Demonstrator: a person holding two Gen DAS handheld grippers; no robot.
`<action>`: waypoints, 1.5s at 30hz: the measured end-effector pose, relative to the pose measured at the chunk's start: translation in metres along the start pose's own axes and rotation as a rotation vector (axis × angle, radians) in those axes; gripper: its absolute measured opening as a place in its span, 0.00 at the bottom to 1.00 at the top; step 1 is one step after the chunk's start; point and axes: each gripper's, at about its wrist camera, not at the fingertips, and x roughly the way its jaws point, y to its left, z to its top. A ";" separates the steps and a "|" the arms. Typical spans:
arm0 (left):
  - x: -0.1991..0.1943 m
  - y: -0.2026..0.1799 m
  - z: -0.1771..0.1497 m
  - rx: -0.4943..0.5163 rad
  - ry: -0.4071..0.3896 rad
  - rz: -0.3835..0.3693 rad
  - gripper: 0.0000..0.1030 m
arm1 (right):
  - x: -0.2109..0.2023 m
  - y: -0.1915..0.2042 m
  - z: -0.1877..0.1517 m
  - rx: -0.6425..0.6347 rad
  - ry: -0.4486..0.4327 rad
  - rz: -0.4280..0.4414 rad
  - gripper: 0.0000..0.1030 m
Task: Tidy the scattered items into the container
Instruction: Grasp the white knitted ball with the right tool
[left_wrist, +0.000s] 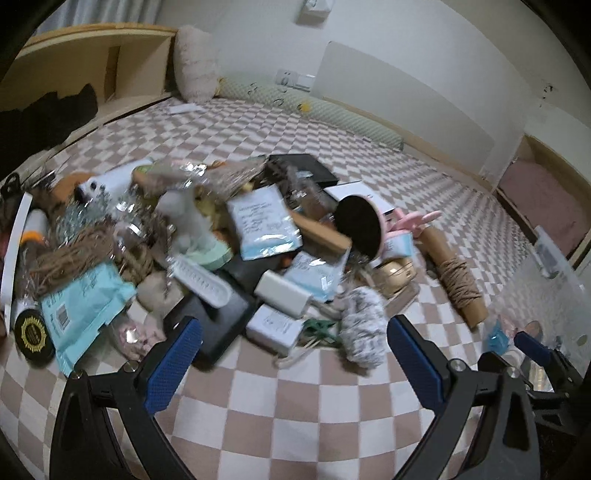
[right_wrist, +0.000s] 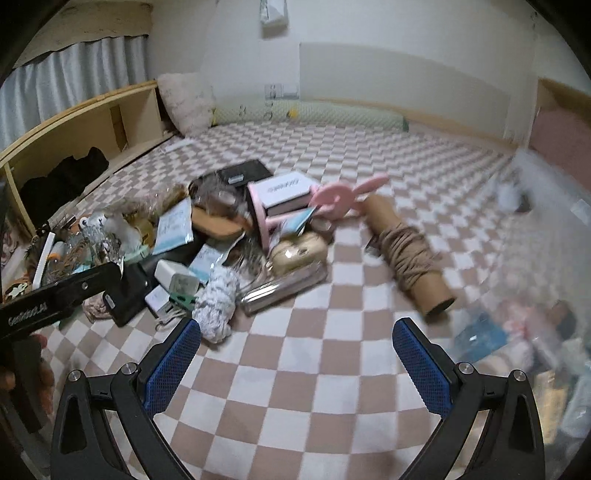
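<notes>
A heap of scattered items lies on a pink-and-white checkered mat (left_wrist: 280, 406). It includes a grey fluffy yarn ball (left_wrist: 362, 328), a white charger (left_wrist: 282, 293), pale blue packets (left_wrist: 264, 221), a pink round mirror (left_wrist: 364, 227) and a cardboard tube wound with twine (left_wrist: 458, 277). My left gripper (left_wrist: 293, 350) hovers open just in front of the heap, nothing between its fingers. My right gripper (right_wrist: 295, 354) is open too, above bare mat, with the yarn ball (right_wrist: 218, 299) by its left finger and the tube (right_wrist: 410, 254) ahead. A clear plastic container (right_wrist: 546, 280) sits at the right, holding a few items.
A wooden shelf (right_wrist: 74, 136) with dark cloth runs along the left. A fluffy cushion (right_wrist: 184, 101) and a long green bolster (right_wrist: 332, 114) lie against the far wall. The left gripper's body (right_wrist: 55, 299) shows at the left edge of the right wrist view.
</notes>
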 end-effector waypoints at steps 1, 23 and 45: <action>0.002 0.004 -0.003 -0.007 0.003 0.008 0.98 | 0.006 0.000 -0.002 0.008 0.014 0.016 1.00; 0.034 0.041 -0.016 -0.005 0.022 0.095 0.98 | 0.102 0.042 -0.002 0.015 0.146 0.182 0.60; 0.053 0.044 -0.004 0.206 0.053 -0.093 0.98 | 0.038 -0.022 -0.037 0.199 0.266 0.307 0.34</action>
